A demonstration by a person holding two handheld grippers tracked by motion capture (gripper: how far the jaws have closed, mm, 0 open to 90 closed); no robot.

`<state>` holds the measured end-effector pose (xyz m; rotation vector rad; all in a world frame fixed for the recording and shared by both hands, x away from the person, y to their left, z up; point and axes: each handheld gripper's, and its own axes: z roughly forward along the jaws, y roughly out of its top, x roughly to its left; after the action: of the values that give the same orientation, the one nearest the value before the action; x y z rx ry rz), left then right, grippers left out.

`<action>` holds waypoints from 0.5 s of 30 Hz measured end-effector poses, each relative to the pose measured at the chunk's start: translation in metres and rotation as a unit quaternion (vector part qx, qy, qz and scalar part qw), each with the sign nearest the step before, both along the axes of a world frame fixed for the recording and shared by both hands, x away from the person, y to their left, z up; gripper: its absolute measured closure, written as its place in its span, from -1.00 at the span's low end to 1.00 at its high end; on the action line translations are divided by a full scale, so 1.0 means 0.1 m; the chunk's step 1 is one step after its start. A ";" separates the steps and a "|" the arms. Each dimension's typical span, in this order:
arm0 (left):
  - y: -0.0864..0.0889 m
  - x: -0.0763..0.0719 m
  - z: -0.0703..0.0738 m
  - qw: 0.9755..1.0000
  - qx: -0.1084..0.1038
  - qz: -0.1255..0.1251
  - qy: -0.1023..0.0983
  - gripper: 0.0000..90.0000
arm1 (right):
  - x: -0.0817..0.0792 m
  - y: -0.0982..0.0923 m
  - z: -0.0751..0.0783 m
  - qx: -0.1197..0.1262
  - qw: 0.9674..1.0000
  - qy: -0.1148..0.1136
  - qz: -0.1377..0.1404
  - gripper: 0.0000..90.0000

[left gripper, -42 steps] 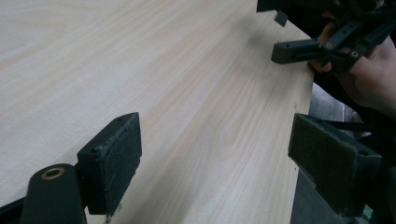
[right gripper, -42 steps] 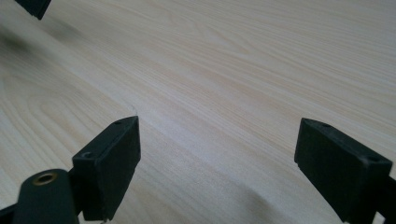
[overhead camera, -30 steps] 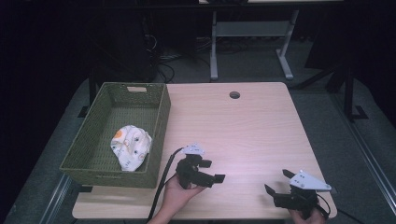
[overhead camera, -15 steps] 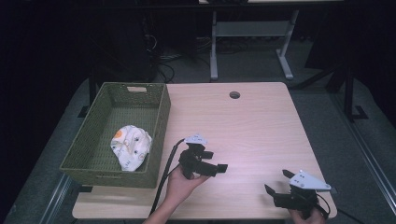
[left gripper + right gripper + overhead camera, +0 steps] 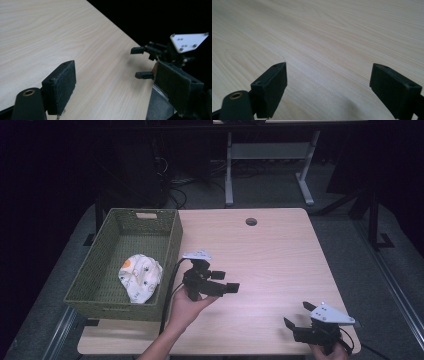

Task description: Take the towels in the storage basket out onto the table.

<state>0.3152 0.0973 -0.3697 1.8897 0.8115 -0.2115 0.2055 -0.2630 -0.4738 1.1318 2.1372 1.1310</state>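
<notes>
Hovering over the table (image 5: pixel 280 255), my left gripper (image 5: pixel 231 282) and right gripper (image 5: pixel 296 315) gape empty; the soft, light cloth (image 5: pixel 140 277) in the left basket (image 5: pixel 172 245) wants pinching at a raised fold.

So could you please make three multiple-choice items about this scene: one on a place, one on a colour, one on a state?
1. Where does the white patterned cloth lie?
A. on the bare table
B. in the green woven basket
C. between one gripper's jaws

2. What colour is the light wooden table's top?
A. pale beige
B. dark grey
C. blue

3. How do the jaws of the right gripper stand?
A. shut on the cloth
B. shut on nothing
C. open, holding nothing

Key: 1 B, the cloth rests on the basket floor; 2 A, pale wood grain shows; 3 C, the right gripper view shows a wide gap over bare wood.
</notes>
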 end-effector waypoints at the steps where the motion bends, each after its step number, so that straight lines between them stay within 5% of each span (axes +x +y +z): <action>1: 0.07 0.02 0.07 1.000 -0.009 -0.001 0.005 -0.62 | 0.00 0.00 0.00 0.000 1.000 -0.001 0.000 -0.69; 7: 0.26 0.05 0.24 0.999 -0.034 -0.004 0.019 -0.62 | 0.00 0.00 0.00 -0.001 1.000 -0.001 0.000 -0.69; 12: 0.39 0.08 0.35 0.999 -0.028 0.003 0.014 -0.62 | 0.00 0.00 0.00 -0.002 1.000 -0.001 0.000 -0.69; 15: 0.56 0.12 0.42 0.999 -0.043 0.013 0.025 -0.62 | 0.00 0.00 0.00 -0.002 1.000 -0.001 0.001 -0.69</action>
<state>0.3270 0.1534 -0.3276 1.7987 0.8463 -0.2742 0.2055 -0.2628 -0.4737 1.1265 2.1375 1.1279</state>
